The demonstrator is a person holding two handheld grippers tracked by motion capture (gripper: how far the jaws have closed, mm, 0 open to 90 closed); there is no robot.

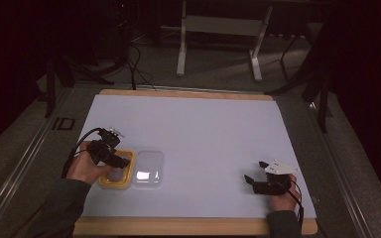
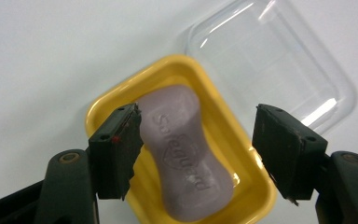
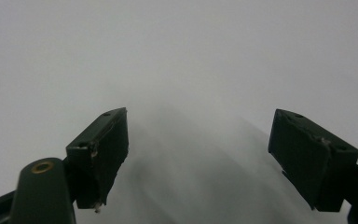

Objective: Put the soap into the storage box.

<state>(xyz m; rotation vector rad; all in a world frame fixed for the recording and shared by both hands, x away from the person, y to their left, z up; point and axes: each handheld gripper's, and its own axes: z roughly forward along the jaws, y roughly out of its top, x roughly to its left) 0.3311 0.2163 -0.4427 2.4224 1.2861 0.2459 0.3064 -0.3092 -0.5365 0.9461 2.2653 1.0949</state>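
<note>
One flat white table [image 1: 203,139], one clear shiny plastic lid [image 2: 279,60] beside one yellow plastic tray [image 2: 121,93], one smooth purple soap [image 2: 186,158] lying in the tray, left gripper [image 2: 196,149] above soap, jaws wide apart, right gripper [image 3: 198,158] wide apart, holding nothing.

Dim lab/workshop: white-topped bench [image 1: 193,129], cables [image 1: 138,69], desk frame [image 1: 218,44].
</note>
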